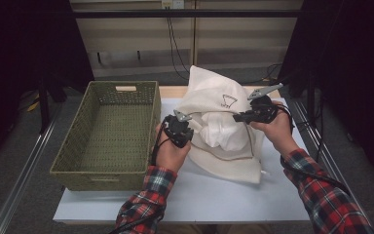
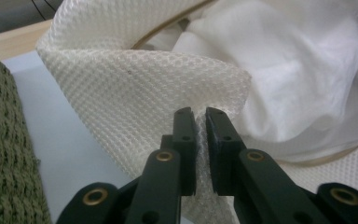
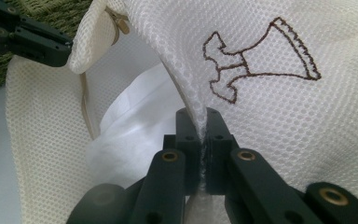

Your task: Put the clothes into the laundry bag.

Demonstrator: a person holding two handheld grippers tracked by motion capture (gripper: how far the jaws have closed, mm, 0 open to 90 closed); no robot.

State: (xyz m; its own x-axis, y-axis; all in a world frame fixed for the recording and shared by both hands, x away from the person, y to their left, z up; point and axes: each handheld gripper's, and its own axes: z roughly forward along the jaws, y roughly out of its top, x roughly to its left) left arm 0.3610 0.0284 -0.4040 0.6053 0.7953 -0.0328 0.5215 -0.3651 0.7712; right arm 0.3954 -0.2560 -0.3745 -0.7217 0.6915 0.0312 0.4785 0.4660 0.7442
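White tabletop (image 1: pixel 199 195): green woven basket (image 1: pixel 108 131) at left, nothing in it. Beside it my cream mesh laundry bag (image 1: pixel 214 97), mouth held open, contains white cloth (image 1: pixel 226 134). My left gripper (image 2: pixel 200 122) pinches one mesh edge; my right gripper (image 3: pixel 201 122) is clamped on the opposite edge, beside the brown stitched emblem (image 3: pixel 261 58).

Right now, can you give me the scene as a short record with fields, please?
work: holding a mesh bag open on the table
left gripper: shut on the bag's near edge
right gripper: shut on the bag's edge beside the brown mark
inside bag: white cloth
basket: green, woven, left of the bag
zipper: along the bag's opening
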